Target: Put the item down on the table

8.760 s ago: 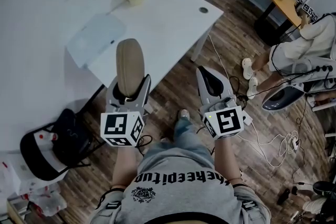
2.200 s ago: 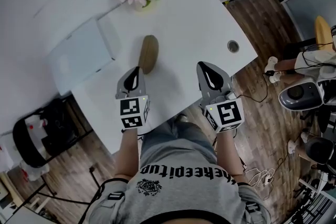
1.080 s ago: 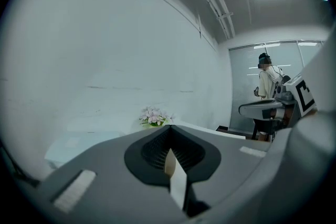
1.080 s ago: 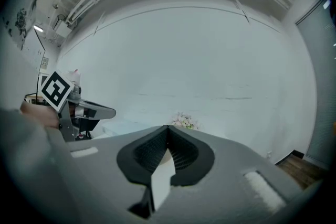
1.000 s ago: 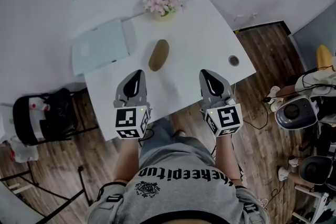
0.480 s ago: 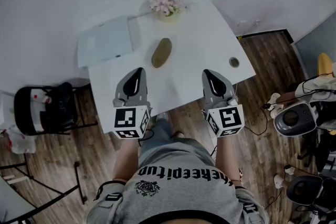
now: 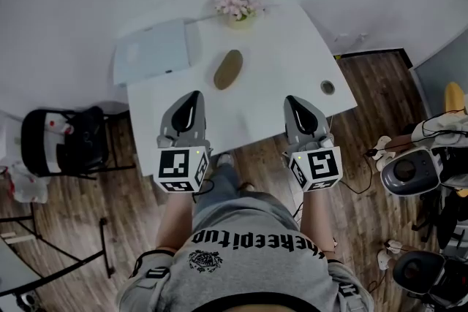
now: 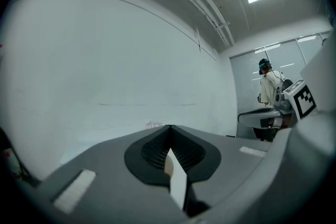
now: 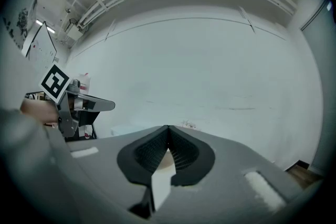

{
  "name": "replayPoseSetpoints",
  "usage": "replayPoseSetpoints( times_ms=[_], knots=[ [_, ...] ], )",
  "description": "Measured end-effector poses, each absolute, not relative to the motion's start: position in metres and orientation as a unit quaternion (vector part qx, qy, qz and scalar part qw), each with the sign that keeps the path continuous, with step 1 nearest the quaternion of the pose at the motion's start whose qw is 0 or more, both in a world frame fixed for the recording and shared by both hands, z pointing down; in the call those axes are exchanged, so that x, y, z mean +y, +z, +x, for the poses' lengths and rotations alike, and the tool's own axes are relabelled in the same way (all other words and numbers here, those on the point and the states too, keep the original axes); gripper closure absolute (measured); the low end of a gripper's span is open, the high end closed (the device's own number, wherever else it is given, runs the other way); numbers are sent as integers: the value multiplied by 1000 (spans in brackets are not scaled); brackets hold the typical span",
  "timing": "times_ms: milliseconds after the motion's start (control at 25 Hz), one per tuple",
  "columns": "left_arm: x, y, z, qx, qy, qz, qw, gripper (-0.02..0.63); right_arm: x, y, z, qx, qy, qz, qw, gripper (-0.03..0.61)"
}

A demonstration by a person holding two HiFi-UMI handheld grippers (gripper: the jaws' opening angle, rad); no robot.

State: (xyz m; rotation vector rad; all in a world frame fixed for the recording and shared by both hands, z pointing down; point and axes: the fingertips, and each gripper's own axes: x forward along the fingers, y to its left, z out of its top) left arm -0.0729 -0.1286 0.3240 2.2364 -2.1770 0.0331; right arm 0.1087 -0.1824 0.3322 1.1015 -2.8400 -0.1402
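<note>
A tan oval item [image 7: 228,69] lies on the white table [image 7: 270,62], free of both grippers. In the head view my left gripper [image 7: 193,96] hangs shut over the table's near edge, below and left of the item. My right gripper [image 7: 293,100] is shut too, over the near edge to the item's lower right. In each gripper view the jaws meet at the tip with nothing between them: left gripper [image 8: 169,128], right gripper [image 9: 168,128]. Both point level at the pale wall. The item shows in neither gripper view.
A pot of pink flowers [image 7: 237,3] stands at the table's far edge. A pale flat tray [image 7: 153,52] lies at the far left corner. A round hole [image 7: 327,87] sits near the right edge. A black chair [image 7: 62,142] stands left; equipment and cables lie right on the wood floor.
The view has drawn back from the table, so the table and item sit further up the frame. Both grippers stay shut and empty, now at the table's near edge.
</note>
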Motion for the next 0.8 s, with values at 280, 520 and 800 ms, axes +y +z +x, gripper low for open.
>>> replayPoseSetpoints(
  times_ms=[280,520,800],
  knots=[
    [-121,321,-68,-703,6,711,7,597,-177,329,111,-934,-48,352,38,583],
    [-116,318,-65,-708,3,706,3,598,-173,323,115,-935,-51,349,29,583],
    [-111,321,-63,-716,10,698,1,598,-171,323,118,-937,-50,345,22,583]
  ],
)
